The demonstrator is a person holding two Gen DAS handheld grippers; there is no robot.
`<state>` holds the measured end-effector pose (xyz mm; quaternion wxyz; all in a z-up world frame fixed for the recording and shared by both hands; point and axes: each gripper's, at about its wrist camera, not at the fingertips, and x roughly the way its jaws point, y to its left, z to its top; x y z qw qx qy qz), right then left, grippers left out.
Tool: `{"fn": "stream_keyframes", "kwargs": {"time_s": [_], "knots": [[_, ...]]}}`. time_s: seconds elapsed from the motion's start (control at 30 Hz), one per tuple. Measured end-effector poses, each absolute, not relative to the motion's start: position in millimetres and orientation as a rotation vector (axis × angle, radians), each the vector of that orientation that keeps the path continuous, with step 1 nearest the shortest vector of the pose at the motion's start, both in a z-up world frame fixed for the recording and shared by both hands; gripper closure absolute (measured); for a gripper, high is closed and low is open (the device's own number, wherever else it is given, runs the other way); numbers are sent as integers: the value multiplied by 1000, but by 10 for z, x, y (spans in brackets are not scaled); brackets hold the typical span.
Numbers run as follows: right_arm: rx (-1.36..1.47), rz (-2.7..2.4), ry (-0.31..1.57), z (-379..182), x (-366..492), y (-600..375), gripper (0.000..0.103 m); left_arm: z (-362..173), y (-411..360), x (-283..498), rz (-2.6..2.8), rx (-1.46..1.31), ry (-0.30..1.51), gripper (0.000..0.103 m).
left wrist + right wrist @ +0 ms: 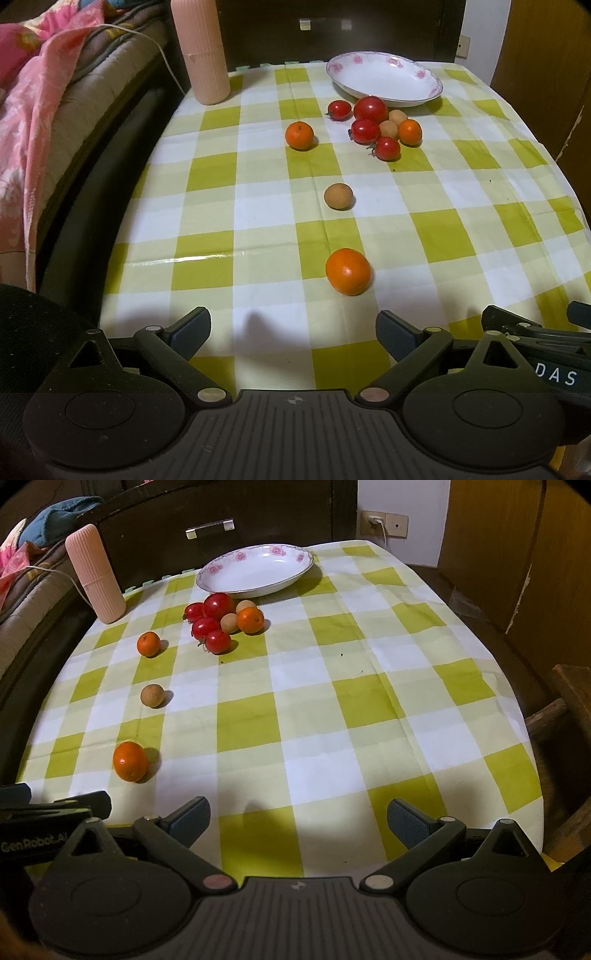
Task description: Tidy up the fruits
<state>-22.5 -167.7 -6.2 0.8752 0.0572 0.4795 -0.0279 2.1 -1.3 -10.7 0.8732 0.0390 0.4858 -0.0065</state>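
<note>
— Toward the left of the surface (424, 236), which fruit comes first?

— Likely the near orange (348, 271), just ahead of the left claw (293, 334), slightly right; jaws released, empty.

— And the right claw (298, 821)?

— Released too, but that orange sits far to its left. The plate (384, 78) waits beyond the tomato cluster (370, 125).

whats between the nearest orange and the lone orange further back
A single brown longan sits between the nearest orange and the lone orange, clearest in the left wrist view.
</note>
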Motion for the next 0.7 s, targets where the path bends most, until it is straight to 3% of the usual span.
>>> {"fn": "stream_keyframes", "kwargs": {"time_s": [0.7], "knots": [[121,-44,1008,-76,-163,-1673,2,-126,-96,102,-15,111,1007,9]]}}
